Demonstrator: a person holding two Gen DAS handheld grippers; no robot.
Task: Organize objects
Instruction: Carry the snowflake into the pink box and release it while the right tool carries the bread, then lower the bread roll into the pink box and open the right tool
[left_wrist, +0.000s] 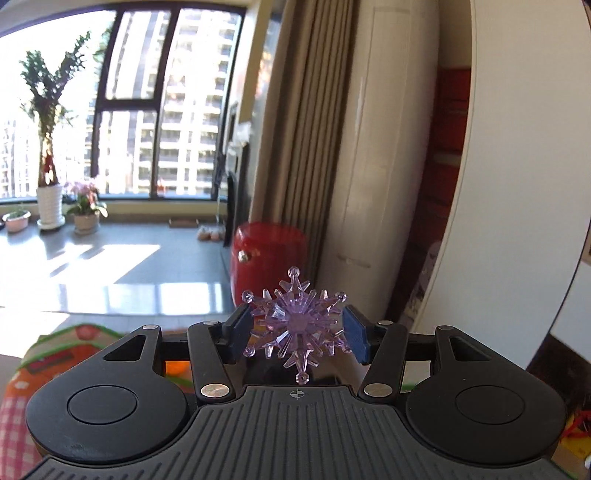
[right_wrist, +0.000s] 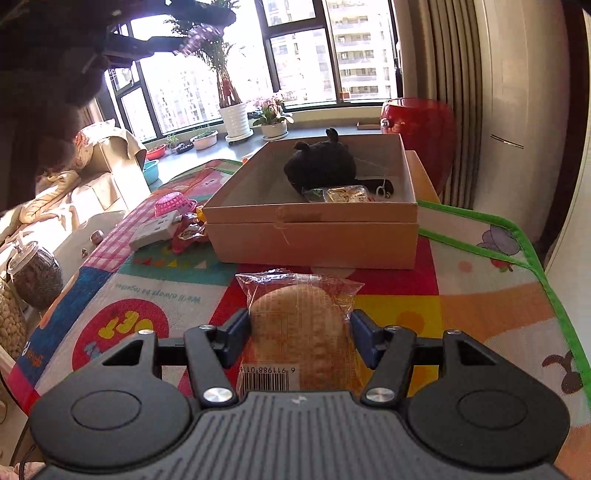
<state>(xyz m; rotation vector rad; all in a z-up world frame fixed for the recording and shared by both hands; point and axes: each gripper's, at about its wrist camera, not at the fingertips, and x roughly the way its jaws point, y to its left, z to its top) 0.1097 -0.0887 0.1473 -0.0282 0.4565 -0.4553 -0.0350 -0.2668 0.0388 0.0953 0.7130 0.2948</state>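
The cardboard box (right_wrist: 314, 236) sat on the counter (right_wrist: 480, 295), which wore a bright play mat. Inside lay a black plush toy (right_wrist: 321, 166) and a snack packet (right_wrist: 343, 194), partly hidden by the front wall. The right claw (right_wrist: 301, 332) tipped down toward the mat, squeezing a wrapped bread bun (right_wrist: 299, 317); its near end was cut off by the claw's body. The left claw (left_wrist: 297, 328) was held up high, pinching a purple snowflake (left_wrist: 295, 321) between its pads.
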